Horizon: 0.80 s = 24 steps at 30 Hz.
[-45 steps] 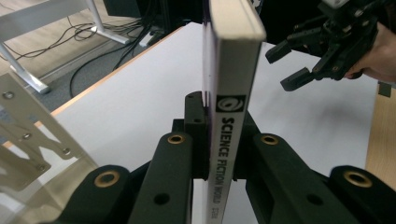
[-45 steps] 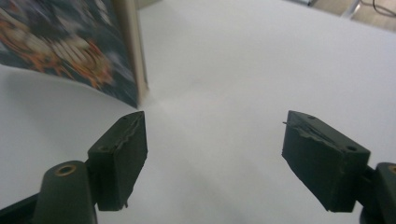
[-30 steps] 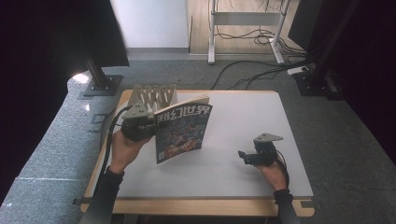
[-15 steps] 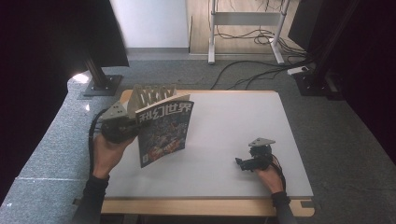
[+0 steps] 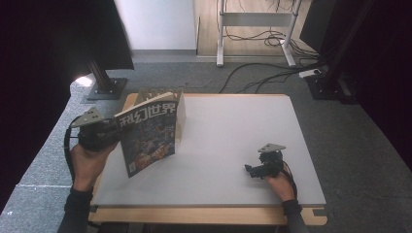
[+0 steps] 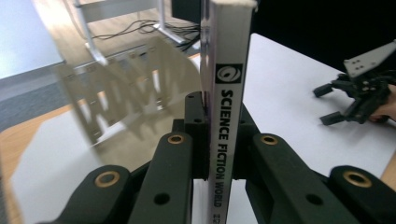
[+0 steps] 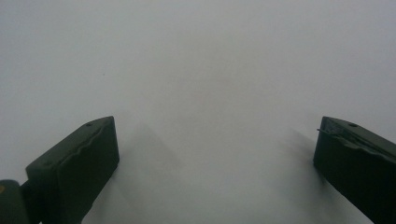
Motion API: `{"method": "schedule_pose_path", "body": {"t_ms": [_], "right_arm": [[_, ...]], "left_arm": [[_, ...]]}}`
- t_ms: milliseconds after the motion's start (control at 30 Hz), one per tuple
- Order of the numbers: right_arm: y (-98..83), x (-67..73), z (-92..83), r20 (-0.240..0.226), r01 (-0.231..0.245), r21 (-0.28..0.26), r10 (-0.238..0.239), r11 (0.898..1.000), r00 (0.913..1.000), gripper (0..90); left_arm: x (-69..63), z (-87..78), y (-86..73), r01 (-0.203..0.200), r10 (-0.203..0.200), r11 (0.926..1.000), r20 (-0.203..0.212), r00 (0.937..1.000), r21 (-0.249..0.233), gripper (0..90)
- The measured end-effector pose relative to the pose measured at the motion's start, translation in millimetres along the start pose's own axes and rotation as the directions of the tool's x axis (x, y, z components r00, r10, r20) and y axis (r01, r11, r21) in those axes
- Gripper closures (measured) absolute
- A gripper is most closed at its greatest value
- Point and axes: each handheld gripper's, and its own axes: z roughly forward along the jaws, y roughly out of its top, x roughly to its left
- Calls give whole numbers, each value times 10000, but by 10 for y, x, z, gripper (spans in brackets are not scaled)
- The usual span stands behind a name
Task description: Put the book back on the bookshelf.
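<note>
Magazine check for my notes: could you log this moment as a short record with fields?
held item: Science Fiction World magazine, upright, lifted off the table
left gripper: shut on the magazine's spine
right gripper: open, nothing between its fingers, low over the table
rack: slotted file rack at the table's far left, behind the magazine
</note>
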Motion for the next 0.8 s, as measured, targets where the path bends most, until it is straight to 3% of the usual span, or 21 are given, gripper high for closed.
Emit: {"method": "schedule_pose_path", "body": {"t_ms": [200,400,600,800], "right_arm": [[-1,1,0,-1,15,6,-15,10000,10000,0],[-2,-1,1,-8,38,8,-38,10000,10000,0],[-2,-1,2,-11,30,2,-30,10000,10000,0],[-3,-1,1,-12,34,3,-34,10000,10000,0]], "left_arm": [[176,-178,-66,376,-377,9993,-679,9970,-26,828],[366,-268,-93,811,-833,9965,-1247,9887,-227,829],[490,-166,-35,1104,-1142,9933,-1488,9823,-332,828],[581,13,28,1381,-1424,9897,-1464,9789,-387,828]]}}
